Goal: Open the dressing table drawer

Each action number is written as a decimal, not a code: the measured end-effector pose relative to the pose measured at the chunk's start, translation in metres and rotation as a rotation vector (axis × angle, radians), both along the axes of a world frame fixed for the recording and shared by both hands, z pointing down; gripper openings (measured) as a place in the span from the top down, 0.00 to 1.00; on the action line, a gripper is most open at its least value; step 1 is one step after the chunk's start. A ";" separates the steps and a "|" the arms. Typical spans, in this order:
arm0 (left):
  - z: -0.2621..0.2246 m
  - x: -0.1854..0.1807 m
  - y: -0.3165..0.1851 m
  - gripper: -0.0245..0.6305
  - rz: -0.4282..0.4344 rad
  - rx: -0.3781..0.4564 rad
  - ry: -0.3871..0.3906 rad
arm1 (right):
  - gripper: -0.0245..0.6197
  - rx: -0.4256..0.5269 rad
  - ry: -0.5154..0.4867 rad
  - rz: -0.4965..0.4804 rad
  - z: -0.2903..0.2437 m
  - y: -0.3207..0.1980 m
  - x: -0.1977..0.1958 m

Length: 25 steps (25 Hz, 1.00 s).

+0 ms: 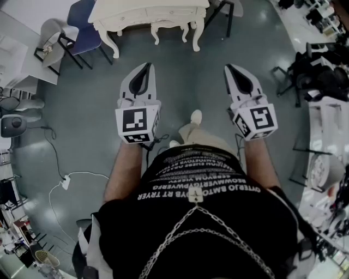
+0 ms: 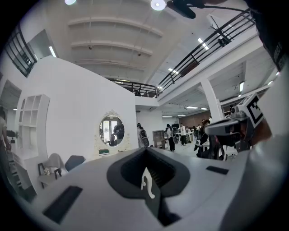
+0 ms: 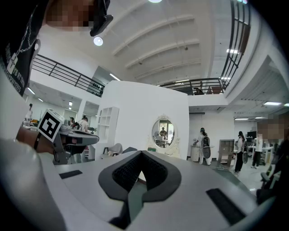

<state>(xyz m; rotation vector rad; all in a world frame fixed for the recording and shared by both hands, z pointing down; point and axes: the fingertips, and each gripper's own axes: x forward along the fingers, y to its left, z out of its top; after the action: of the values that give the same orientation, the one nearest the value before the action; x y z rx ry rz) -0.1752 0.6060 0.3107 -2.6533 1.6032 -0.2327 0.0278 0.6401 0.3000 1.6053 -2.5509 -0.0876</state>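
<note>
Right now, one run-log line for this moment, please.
stage: before reach | left tool: shut, empty | right tool: shut, empty | dressing table: ahead, untouched | drawer: closed

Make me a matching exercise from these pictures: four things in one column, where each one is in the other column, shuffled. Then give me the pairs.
Things:
1. table
2. blue chair
3. power strip
4. mirror

Places:
A. on the grey floor, at the left of the person
B. on the white wall
C. top of the head view, ahead of the person
D. just left of the table in the head view

Pairs: 1-C, 2-D, 3-A, 4-B
</note>
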 end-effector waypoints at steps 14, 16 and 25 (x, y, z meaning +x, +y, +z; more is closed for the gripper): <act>-0.005 0.022 -0.056 0.96 -0.023 0.075 -0.078 | 0.96 -0.010 0.012 -0.087 0.010 -0.075 0.002; 0.001 0.024 -0.074 0.96 -0.024 0.066 -0.074 | 0.96 -0.019 0.011 -0.092 0.015 -0.096 0.005; 0.013 0.039 -0.165 0.96 -0.032 0.032 -0.074 | 0.96 -0.064 -0.012 -0.089 0.028 -0.188 0.028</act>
<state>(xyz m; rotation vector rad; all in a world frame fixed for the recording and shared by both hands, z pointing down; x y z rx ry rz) -0.1359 0.4410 0.3238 -2.5652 1.6136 -0.2993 0.0562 0.4517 0.3276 1.4744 -2.6064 -0.0044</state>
